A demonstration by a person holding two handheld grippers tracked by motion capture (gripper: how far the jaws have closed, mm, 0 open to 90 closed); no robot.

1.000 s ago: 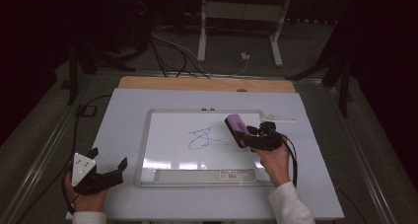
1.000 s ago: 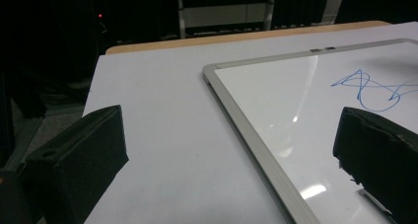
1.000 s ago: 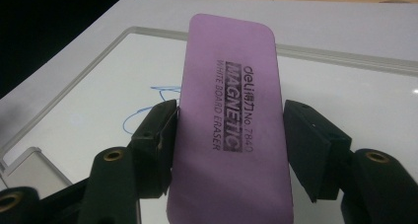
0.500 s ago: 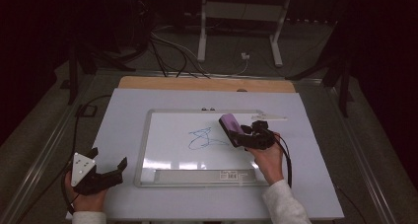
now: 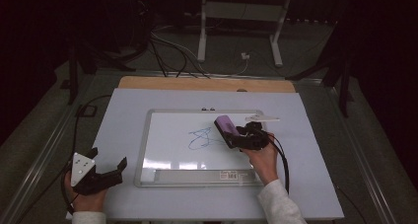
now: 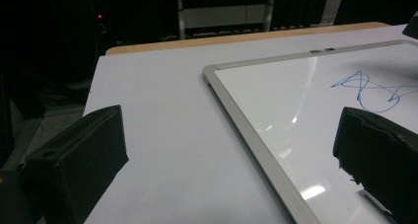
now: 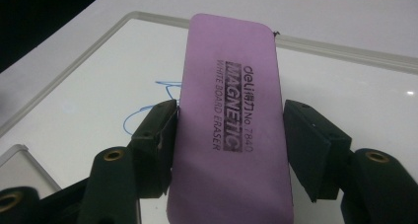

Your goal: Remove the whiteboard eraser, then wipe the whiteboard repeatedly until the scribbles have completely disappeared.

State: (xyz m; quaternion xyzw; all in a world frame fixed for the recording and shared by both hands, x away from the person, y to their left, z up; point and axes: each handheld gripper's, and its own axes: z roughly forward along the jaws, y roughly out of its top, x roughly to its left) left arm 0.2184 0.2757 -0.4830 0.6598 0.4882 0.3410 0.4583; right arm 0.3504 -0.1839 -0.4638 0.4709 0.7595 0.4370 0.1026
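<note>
We wore pale, whitish sleeves that reached down to both wrists. Our left tongs [image 5: 106, 166] were matt black, with a light grey three-cornered plate on top marked by a few small dark holes, and a thin black cable trailed away from them. Their two tips were blocky black wedges, one with a round hole near its base. Our right tongs [image 5: 236, 135] were black as well, with brass-coloured rings set in the arms behind the flat rectangular pads, and a black cable looped back along our sleeve.
</note>
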